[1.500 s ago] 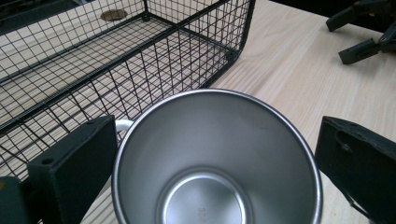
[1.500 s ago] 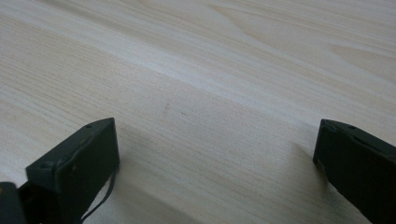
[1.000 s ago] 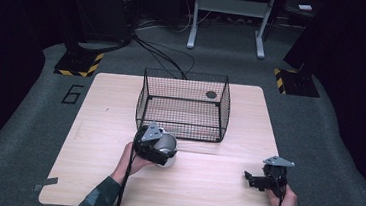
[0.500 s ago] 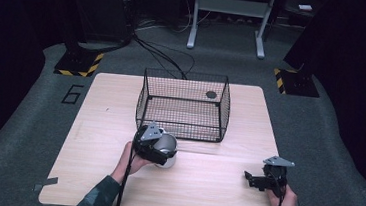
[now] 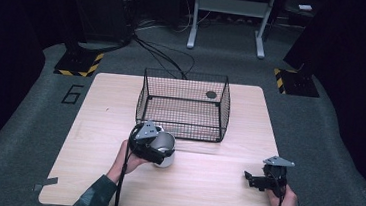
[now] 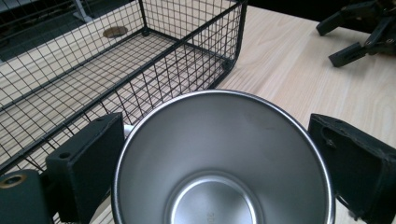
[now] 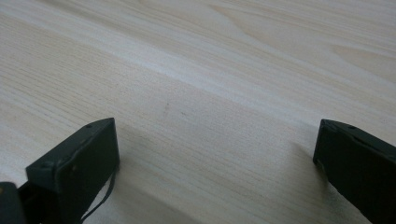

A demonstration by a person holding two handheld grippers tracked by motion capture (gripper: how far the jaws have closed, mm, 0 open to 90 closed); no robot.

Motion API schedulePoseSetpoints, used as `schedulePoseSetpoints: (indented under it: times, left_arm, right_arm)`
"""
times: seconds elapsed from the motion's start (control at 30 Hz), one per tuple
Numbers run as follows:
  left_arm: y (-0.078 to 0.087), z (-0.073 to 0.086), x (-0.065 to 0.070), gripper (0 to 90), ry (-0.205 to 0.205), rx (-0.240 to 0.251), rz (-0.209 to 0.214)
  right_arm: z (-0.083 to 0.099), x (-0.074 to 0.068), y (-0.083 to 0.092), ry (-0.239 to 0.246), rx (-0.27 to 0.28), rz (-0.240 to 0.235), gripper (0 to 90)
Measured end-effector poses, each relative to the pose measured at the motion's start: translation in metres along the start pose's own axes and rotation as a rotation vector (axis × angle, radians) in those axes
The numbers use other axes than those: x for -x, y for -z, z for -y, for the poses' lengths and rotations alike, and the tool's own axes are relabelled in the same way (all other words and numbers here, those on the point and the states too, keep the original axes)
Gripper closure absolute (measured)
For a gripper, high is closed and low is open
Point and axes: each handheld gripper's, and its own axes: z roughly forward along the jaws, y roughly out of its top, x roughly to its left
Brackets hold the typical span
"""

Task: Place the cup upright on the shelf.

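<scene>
**Barely any change: cup held by the basket**

Nothing big has shifted over the last second. Your table and basket sit as before. Your left gripper still clasps the cup just outside the basket's near wall, probably bound for it. Your right gripper stays parked well apart, jaws spread wide and empty.

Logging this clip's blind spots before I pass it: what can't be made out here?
- Cup: outer wall and base, hidden by its own rim in the left gripper view; partly behind the left gripper in the high view.
- Dark disc in the basket: too small to identify.
- Right gripper: small and dark in the high view.
</scene>
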Motion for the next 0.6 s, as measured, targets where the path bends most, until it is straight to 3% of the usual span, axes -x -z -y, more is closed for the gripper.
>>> schedulePoseSetpoints:
  times: [0.13,0.27,0.6]
  left_arm:
    - [0.007,-0.003,0.002,6.6,-0.014,-0.002,0.005]
    - [0.013,-0.005,-0.001,6.6,-0.001,0.005,0.016]
    - [0.027,-0.016,-0.007,6.6,0.0,0.03,0.001]
  right_arm:
    - [0.0,0.0,0.0,0.0,0.0,0.0,0.0]
    - [0.0,0.0,0.0,0.0,0.0,0.0,0.0]
    - [0.0,0.0,0.0,0.005,0.006,-0.005,0.0]
